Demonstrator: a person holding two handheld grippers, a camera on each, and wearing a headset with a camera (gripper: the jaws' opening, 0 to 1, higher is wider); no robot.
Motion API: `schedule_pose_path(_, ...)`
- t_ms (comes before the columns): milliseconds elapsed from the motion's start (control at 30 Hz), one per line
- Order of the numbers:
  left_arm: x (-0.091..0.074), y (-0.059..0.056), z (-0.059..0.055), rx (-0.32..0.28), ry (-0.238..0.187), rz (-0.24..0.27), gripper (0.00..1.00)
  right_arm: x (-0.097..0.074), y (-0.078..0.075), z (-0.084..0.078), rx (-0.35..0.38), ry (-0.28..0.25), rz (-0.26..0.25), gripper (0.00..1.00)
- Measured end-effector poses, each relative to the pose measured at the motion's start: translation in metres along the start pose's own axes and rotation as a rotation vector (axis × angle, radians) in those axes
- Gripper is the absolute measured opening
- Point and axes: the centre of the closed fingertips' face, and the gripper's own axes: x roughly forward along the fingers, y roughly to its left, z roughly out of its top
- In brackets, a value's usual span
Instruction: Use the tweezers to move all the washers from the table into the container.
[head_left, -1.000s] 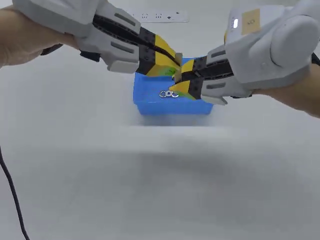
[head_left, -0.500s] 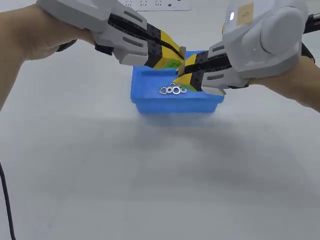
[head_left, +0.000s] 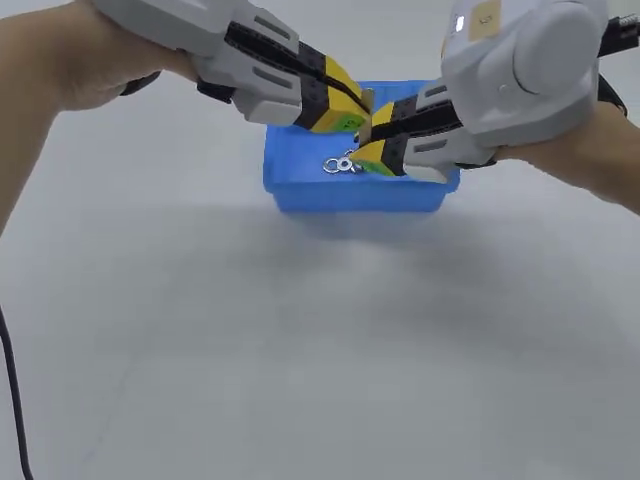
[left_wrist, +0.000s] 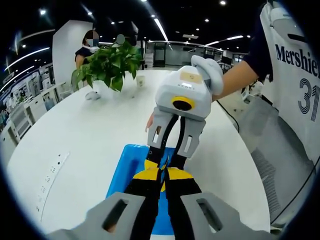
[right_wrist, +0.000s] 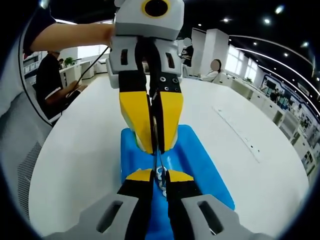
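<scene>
Jaws first: nearly closed on both. Left gripper clamped on the tweezers, right gripper pinched narrow round their lower end, as far as can be made out. Nose to nose over the blue container, upper middle of the head view.

Looks like the drop-off step, with the tips hanging just above a small cluster of washers already lying inside. Probably late in the task, going by the bare grey surface in front.

Next up, guessing: ease the squeeze to drop any washer caught in the tips, then lift straight up clear of the container wall. Not much room with both noses crowded together.

Elsewhere: a dark cable down the lower left edge of the head view, a socket strip at the left of the left gripper view, a potted plant upper left there with a person behind. None of that in the way.
</scene>
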Motion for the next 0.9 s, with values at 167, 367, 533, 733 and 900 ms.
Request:
schedule_pose_path(167, 0.0032, -0.0008, -0.0020, -0.005, 0.001, -0.005, 0.07, 0.0009, 0.0019, -0.0043, -0.004, 0.012, 0.008, 0.10)
schedule_pose_path(367, 0.0036, 0.0004, -0.0011, 0.008, 0.007, -0.001, 0.07, -0.0012, 0.0015, -0.0048, 0.007, 0.007, 0.010, 0.12)
schedule_pose_path(533, 0.0029, -0.0015, 0.0004, 0.009, 0.003, -0.002, 0.07, -0.0036, 0.0002, -0.0045, 0.011, 0.001, 0.009, 0.15)
schedule_pose_path(733, 0.0021, -0.0028, 0.0025, 0.019, 0.003, 0.001, 0.07, -0.0046, 0.0023, -0.0035, 0.009, -0.002, 0.014, 0.15)
schedule_pose_path(900, 0.0012, -0.0029, 0.0046, 0.025, -0.003, 0.004, 0.07, -0.0050, 0.0030, -0.0033, 0.018, -0.004, 0.017, 0.15)
